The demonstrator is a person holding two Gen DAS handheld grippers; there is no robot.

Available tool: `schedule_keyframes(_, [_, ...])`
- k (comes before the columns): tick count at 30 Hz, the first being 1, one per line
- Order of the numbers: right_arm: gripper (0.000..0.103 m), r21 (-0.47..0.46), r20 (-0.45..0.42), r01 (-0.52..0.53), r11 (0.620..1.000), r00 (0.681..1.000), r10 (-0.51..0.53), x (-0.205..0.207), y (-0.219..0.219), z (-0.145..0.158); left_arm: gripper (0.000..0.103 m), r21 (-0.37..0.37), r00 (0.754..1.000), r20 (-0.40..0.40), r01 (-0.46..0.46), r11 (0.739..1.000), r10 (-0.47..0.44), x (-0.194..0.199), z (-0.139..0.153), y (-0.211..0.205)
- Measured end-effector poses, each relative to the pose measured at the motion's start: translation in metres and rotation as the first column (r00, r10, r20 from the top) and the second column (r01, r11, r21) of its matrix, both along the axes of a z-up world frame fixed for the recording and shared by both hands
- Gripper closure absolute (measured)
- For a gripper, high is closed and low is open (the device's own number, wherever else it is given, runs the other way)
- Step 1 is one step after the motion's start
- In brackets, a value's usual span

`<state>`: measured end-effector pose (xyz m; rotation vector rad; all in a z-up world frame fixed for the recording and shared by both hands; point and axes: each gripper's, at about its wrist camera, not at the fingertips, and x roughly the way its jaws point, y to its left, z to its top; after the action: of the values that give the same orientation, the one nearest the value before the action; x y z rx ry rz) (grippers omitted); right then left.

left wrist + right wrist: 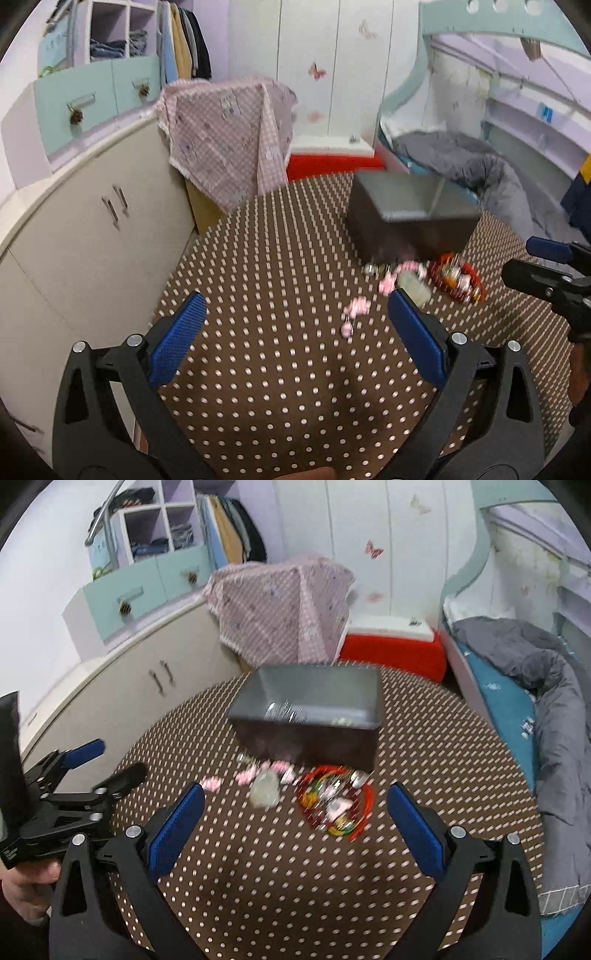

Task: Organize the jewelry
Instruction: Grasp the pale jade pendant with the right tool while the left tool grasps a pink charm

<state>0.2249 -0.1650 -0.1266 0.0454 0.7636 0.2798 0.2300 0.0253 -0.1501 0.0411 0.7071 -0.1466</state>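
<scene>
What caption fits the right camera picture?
Open right gripper over jewelry pile before gray box on dotted table.

Left claw and right claw agape, empty.

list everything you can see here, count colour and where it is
grey box: one, open, far side of table; something shiny inside
red bangle pile: one blurred heap, red with mixed colours, in front of box
pink pieces: several, pink, scattered left of pile
pale green piece: one, between pink pieces and pile
table: one, brown with white dots
checked cloth: one, pink, draped behind table
red-and-white box: one, on floor
bed: grey duvet, right
left claw: open, empty
right claw: open, empty
</scene>
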Motion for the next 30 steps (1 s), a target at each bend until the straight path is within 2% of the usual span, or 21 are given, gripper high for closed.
schedule_keyframes(7, [0.012, 0.002, -0.075, -0.036, 0.999, 0.997, 0.037, 0.003, 0.009, -0.028, 0.007, 0.02, 0.996, -0.075, 0.05, 0.999, -0.049, 0.014, -0.028, -0.014])
schedule_keyframes(10, [0.014, 0.005, -0.097, -0.046, 0.999, 0.994, 0.047, 0.004, 0.01, -0.035, 0.017, 0.02, 0.992, -0.109, 0.068, 0.997, -0.066, 0.022, -0.037, -0.019])
schedule_keyframes(12, [0.015, 0.008, -0.106, -0.053, 0.999, 0.993, 0.054, 0.005, 0.01, -0.039, 0.033, 0.01, 0.985, -0.153, 0.087, 0.996, -0.084, 0.029, -0.044, -0.022])
schedule_keyframes(13, [0.016, 0.011, -0.108, -0.056, 0.998, 0.993, 0.057, 0.005, 0.01, -0.039, 0.038, 0.002, 0.982, -0.166, 0.093, 0.996, -0.091, 0.032, -0.046, -0.023])
schedule_keyframes(16, [0.021, 0.018, -0.116, -0.069, 0.997, 0.991, 0.071, 0.008, 0.012, -0.042, 0.059, 0.0, 0.977, -0.172, 0.126, 0.992, -0.124, 0.036, -0.046, -0.028])
schedule_keyframes(18, [0.026, 0.027, -0.12, -0.081, 0.996, 0.989, 0.083, 0.01, 0.015, -0.044, 0.083, 0.001, 0.973, -0.174, 0.156, 0.988, -0.153, 0.037, -0.046, -0.031])
schedule_keyframes(19, [0.03, 0.032, -0.124, -0.088, 0.996, 0.988, 0.091, 0.011, 0.016, -0.045, 0.09, -0.003, 0.97, -0.176, 0.17, 0.986, -0.167, 0.037, -0.046, -0.032])
schedule_keyframes(23, [0.04, 0.047, -0.141, -0.134, 0.99, 0.98, 0.139, 0.018, 0.025, -0.055, 0.092, -0.042, 0.967, -0.185, 0.171, 0.984, -0.175, 0.036, -0.045, -0.025])
schedule_keyframes(30, [0.047, -0.026, -0.136, -0.137, 0.99, 0.982, 0.132, 0.045, 0.041, -0.063, 0.092, -0.065, 0.977, -0.157, 0.136, 0.989, -0.145, 0.026, -0.034, -0.015])
